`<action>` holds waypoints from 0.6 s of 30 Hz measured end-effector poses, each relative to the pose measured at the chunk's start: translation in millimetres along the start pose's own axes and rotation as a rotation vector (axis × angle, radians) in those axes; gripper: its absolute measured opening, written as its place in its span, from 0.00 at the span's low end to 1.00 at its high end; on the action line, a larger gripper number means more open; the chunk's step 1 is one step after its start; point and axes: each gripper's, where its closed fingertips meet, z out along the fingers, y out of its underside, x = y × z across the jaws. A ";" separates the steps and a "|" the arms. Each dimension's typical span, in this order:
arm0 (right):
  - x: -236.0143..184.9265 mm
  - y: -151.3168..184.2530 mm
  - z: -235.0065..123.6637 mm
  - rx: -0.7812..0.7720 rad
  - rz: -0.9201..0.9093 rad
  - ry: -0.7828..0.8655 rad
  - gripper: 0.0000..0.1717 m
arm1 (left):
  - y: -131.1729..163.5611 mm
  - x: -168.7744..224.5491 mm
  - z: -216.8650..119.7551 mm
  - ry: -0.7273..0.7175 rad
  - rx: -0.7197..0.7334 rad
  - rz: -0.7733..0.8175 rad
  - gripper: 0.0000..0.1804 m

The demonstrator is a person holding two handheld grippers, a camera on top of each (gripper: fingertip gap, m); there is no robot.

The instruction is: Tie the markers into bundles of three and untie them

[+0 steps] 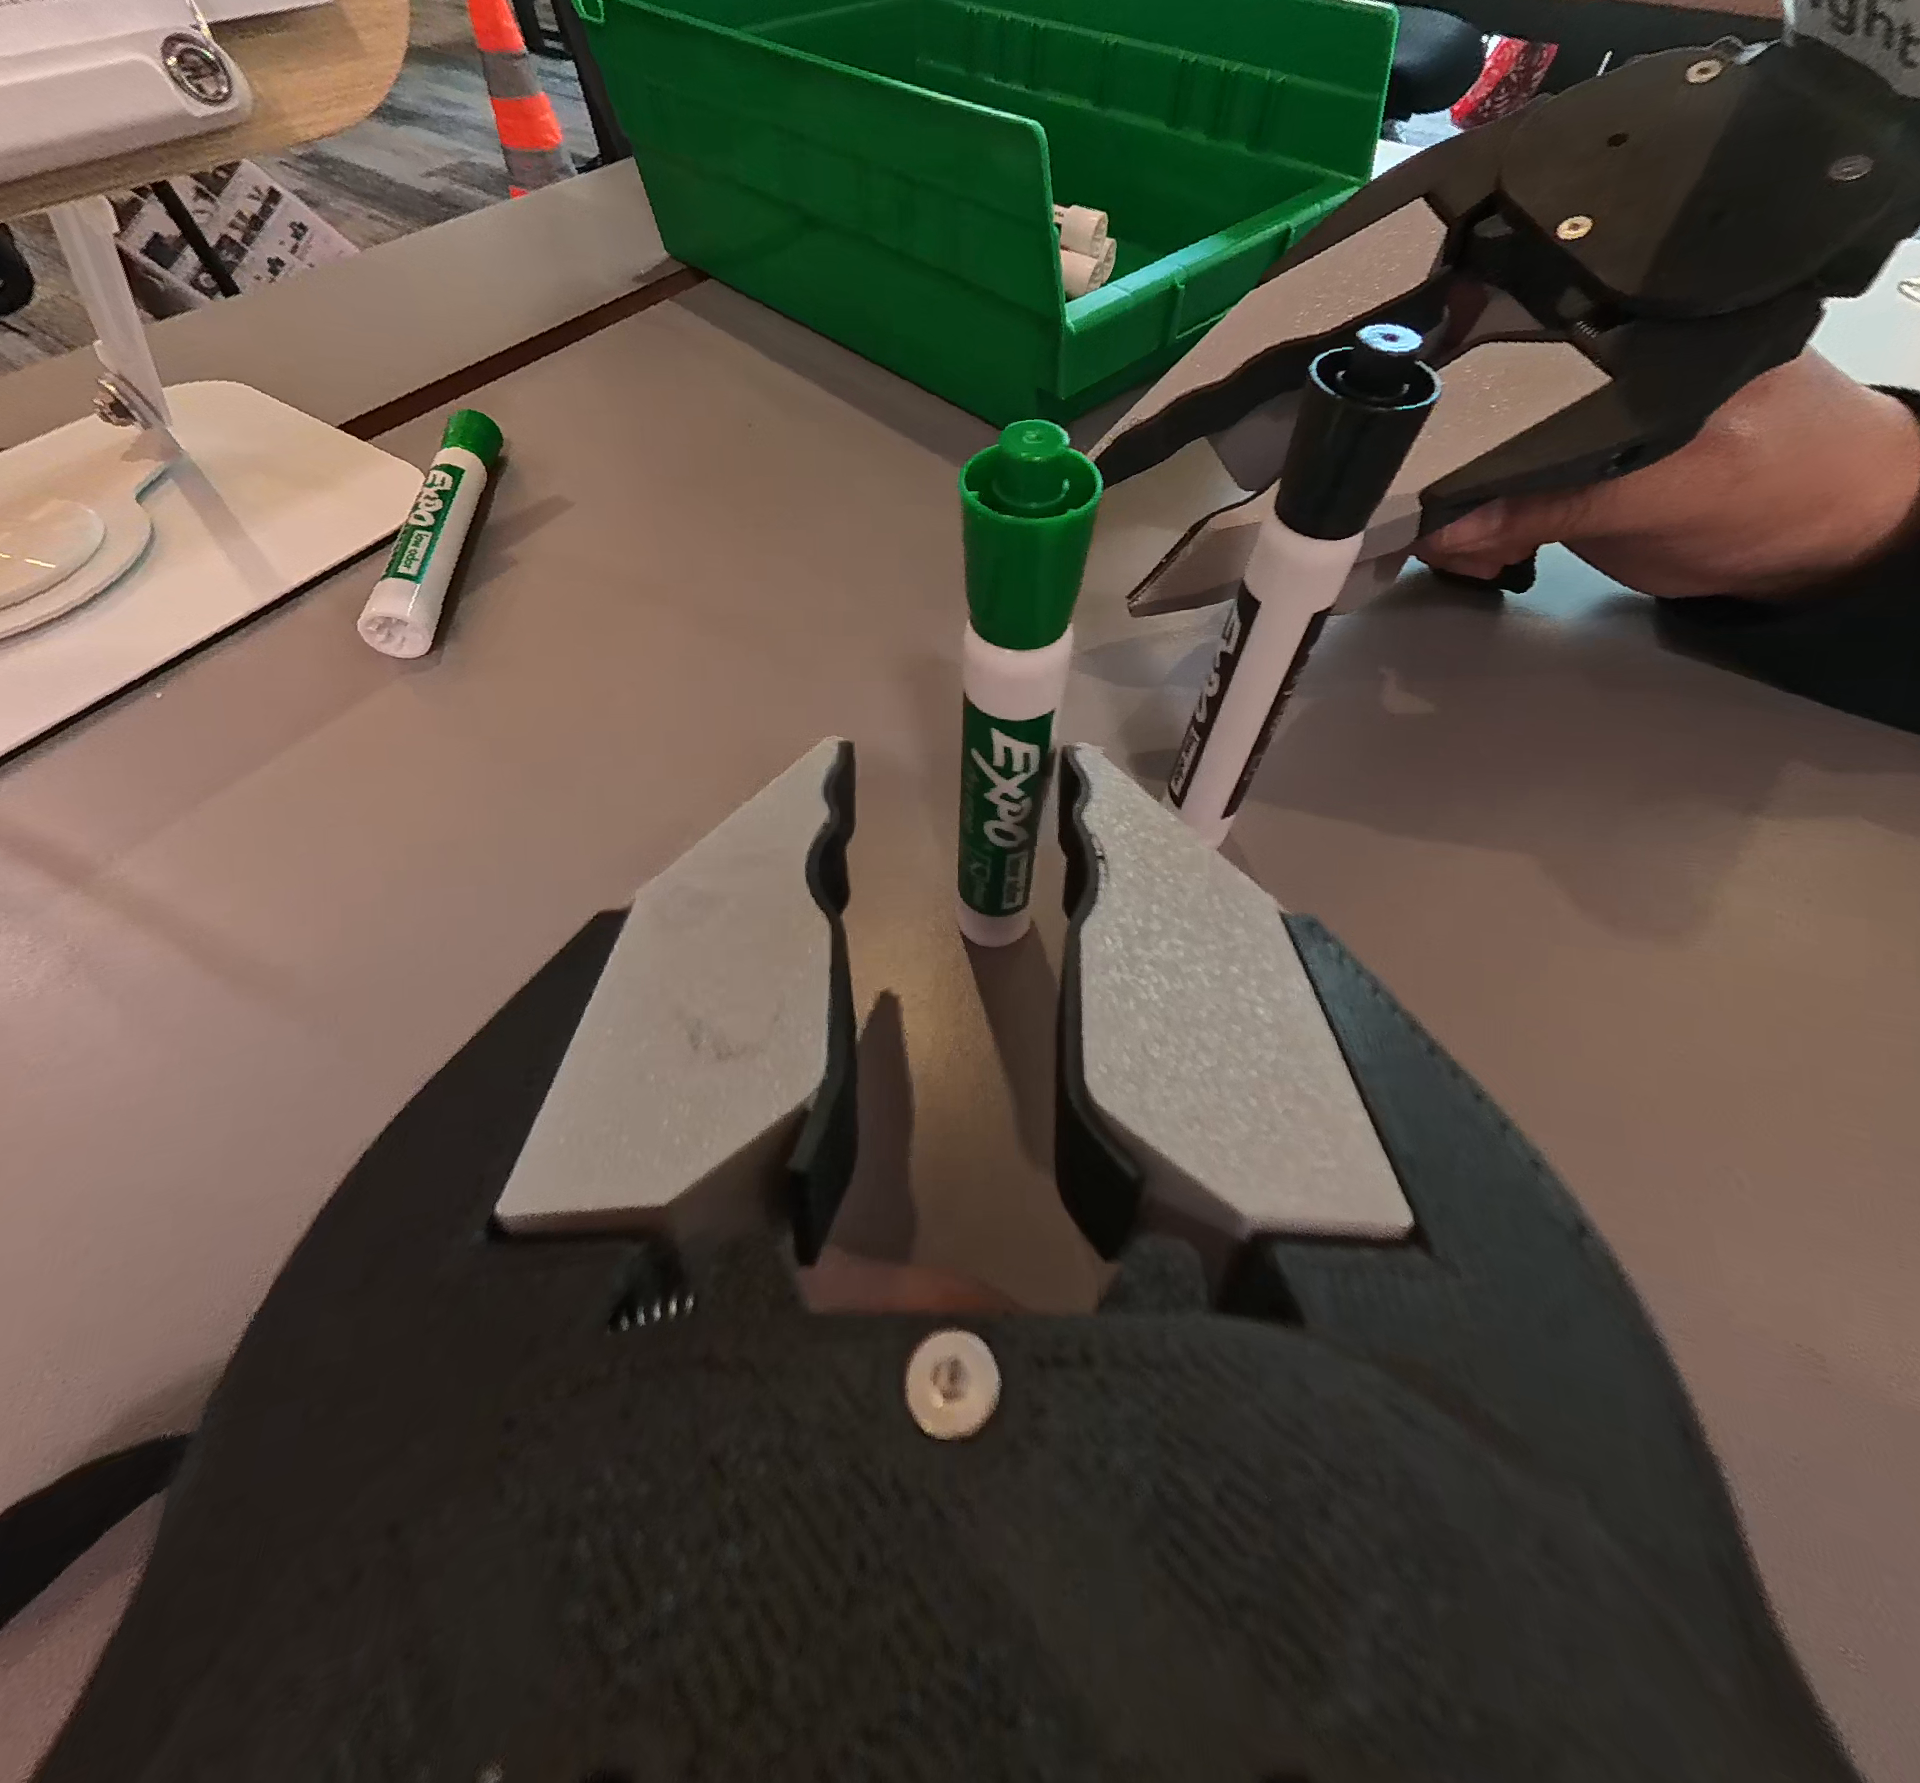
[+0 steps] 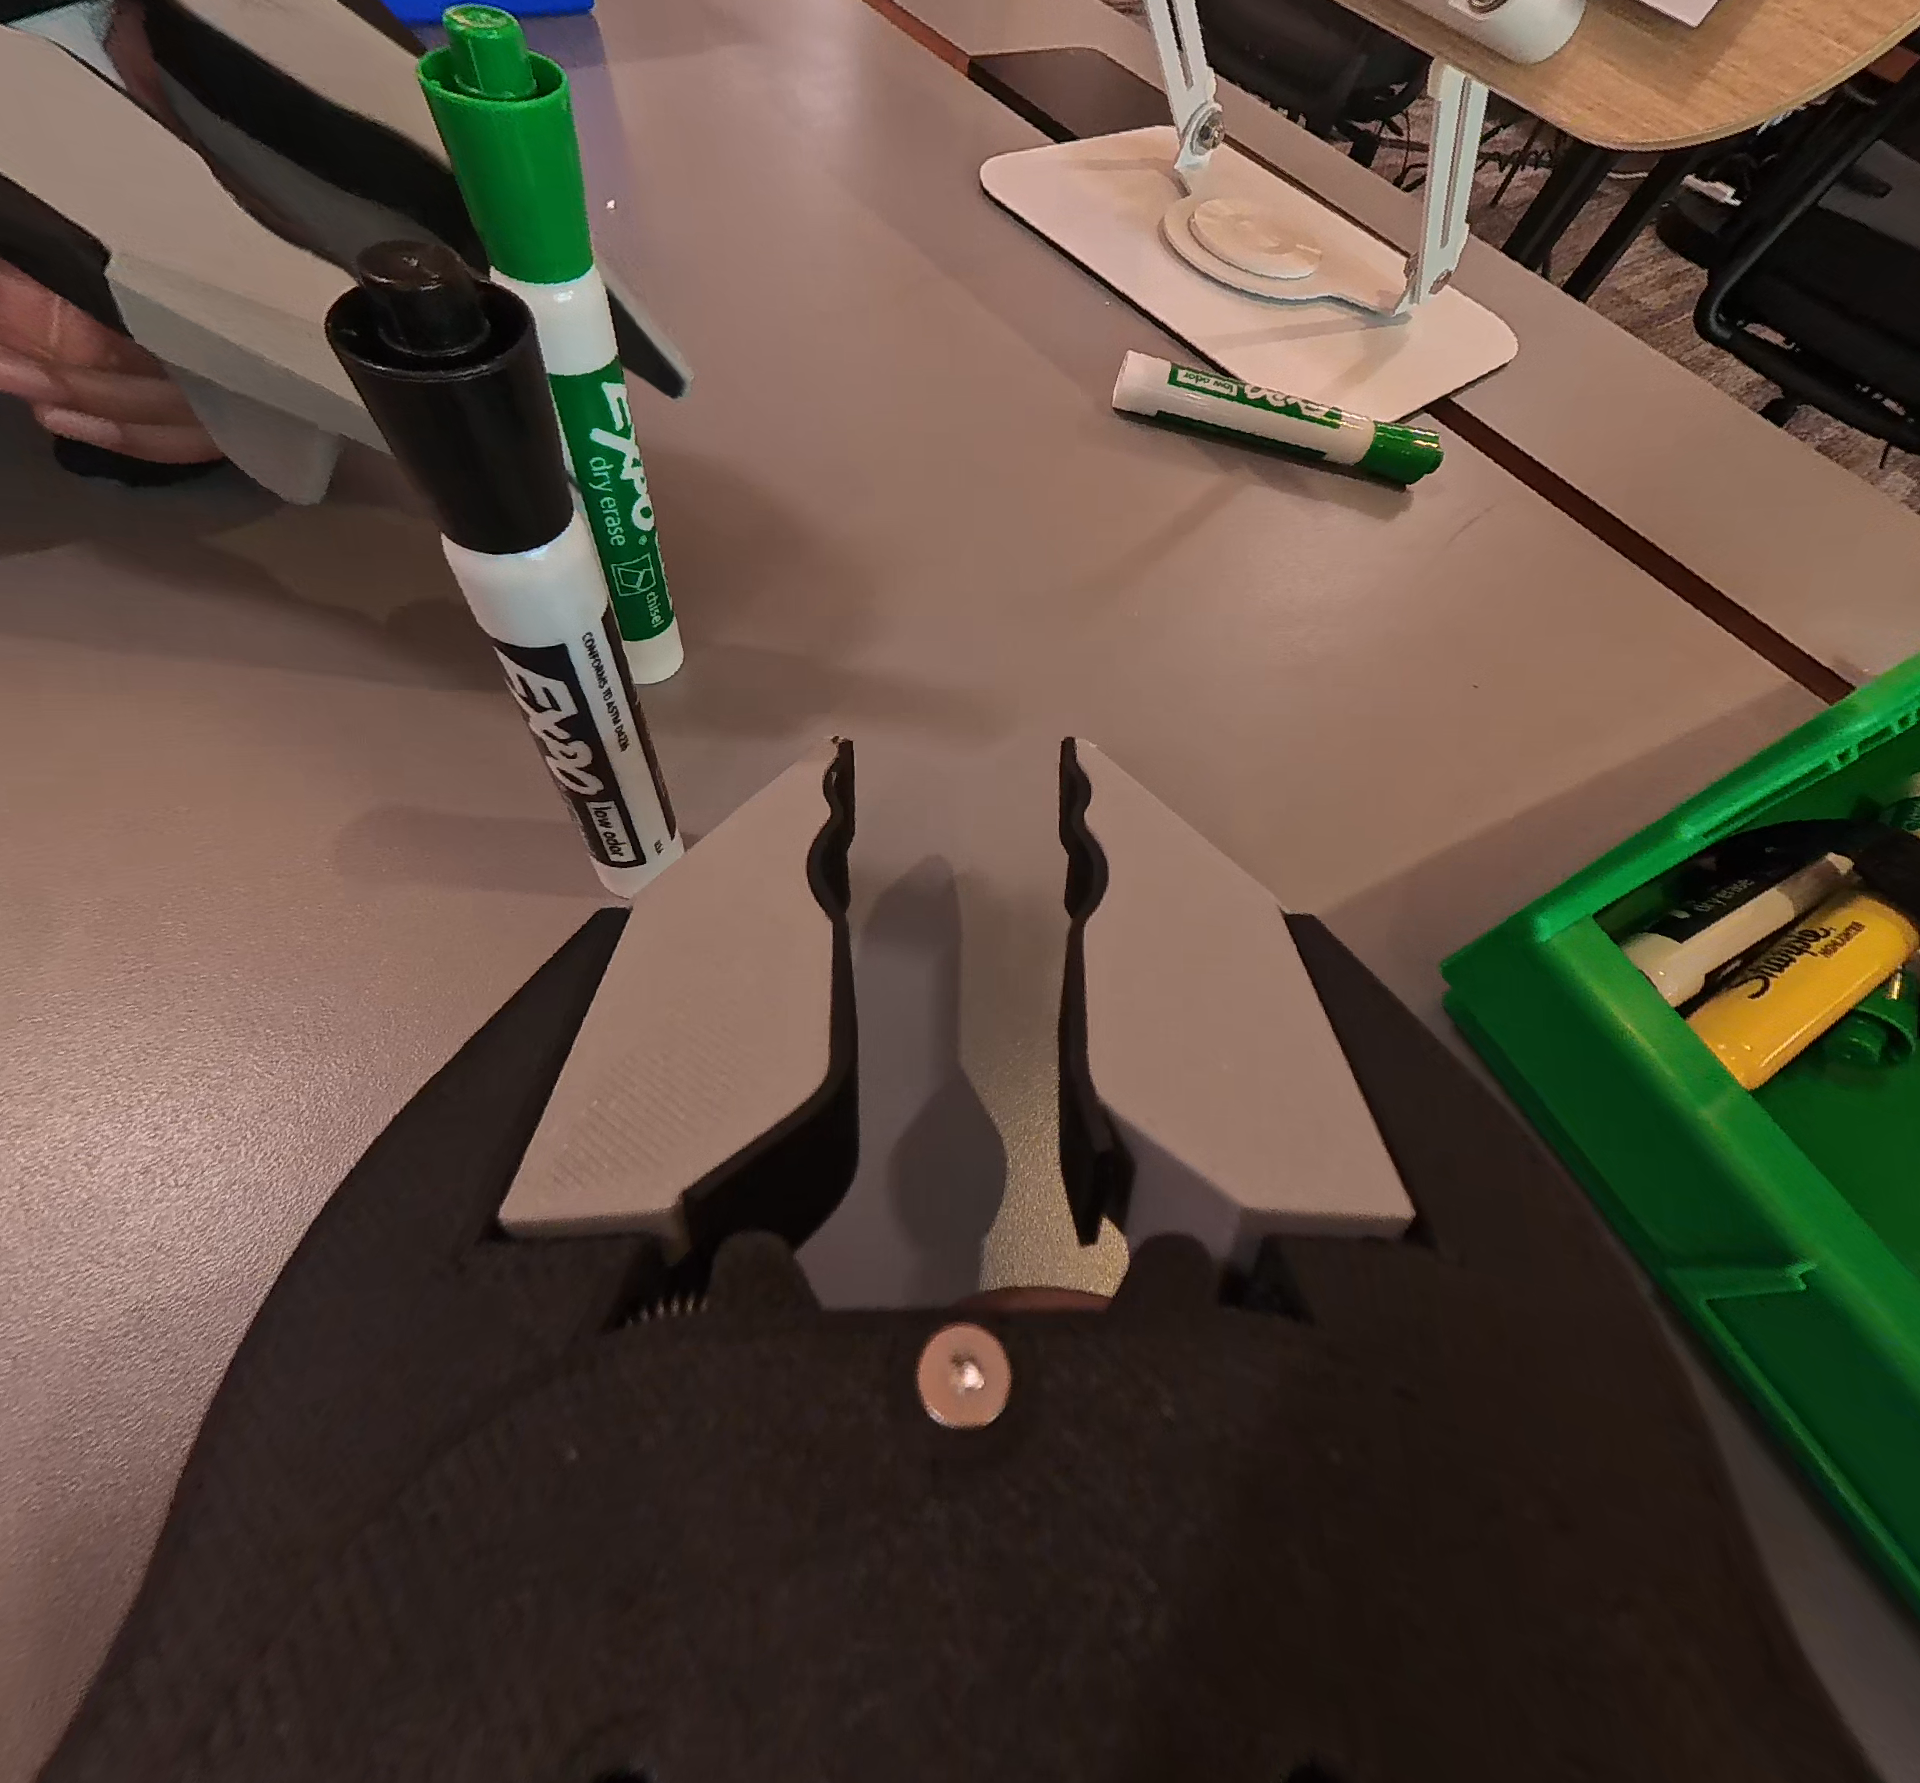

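Standing upright on the grey counter, a green marker sits between the fingers of the left hand-held gripper, cap up. The jaws are parted moderately, and a clear gap shows on the marker's left side, so the pads do not clamp it (its right side runs very close to the other pad).

Just beside it a black marker also stands cap up, leaning a little. In the left wrist view it appears in front of the right hand-held gripper, yet the right wrist view shows it outside that gripper's left finger, with only bare counter between the parted jaws.

A second green marker lies flat, well apart from the standing pair, next to the white base of a stand. A green bin at the far side of the counter holds more markers, one of them yellow.
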 end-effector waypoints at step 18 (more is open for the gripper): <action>-2.3 1.0 1.1 -0.010 -0.013 -0.009 0.20 | -8.3 6.0 17.9 0.018 0.010 -0.008 0.09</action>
